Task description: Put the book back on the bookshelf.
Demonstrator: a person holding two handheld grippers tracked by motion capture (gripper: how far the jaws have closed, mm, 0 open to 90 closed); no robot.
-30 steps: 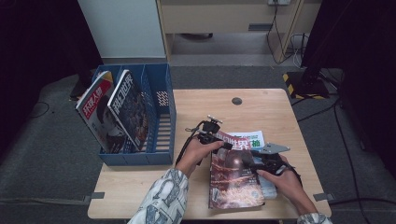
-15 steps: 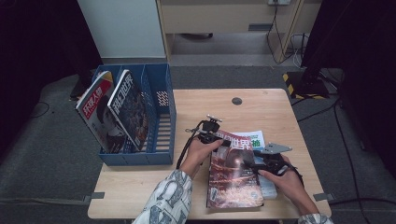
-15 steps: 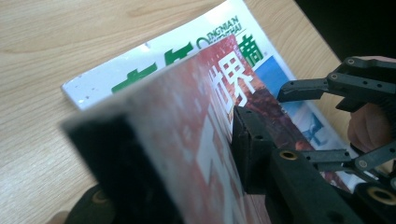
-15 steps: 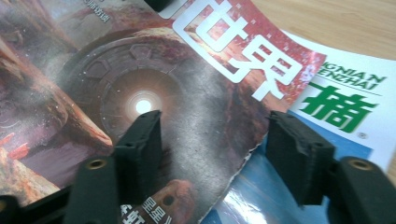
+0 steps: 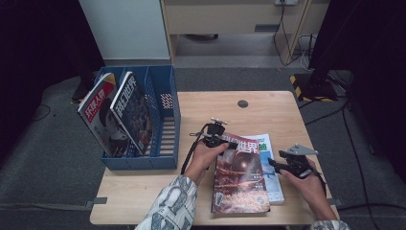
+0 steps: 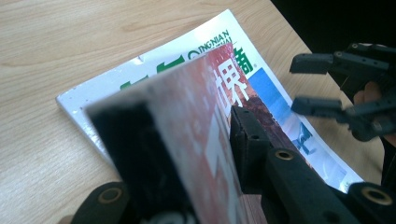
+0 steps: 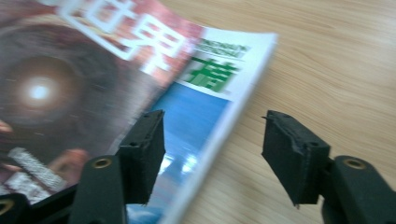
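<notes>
Blue file rack point(image 5: 165, 139), table's left side: two magazines upright inside. Left gripper point(image 5: 221, 140): jaws just closed, clamping the red magazine point(image 5: 239, 177) by its top edge. Beneath it, white-and-blue magazine point(image 5: 268, 163). Right gripper point(image 5: 276, 166): jaws apart, narrowing, straddling that lower magazine's edge.

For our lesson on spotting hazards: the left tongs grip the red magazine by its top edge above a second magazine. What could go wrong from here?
1. The left tongs pinch only the top edge of the red magazine; lifted, it may sag, bend or slip out.
2. It overlaps the white and blue magazine, which could be dragged along.
3. The right tongs stand open beside that lower magazine's edge and might knock it askew.
</notes>
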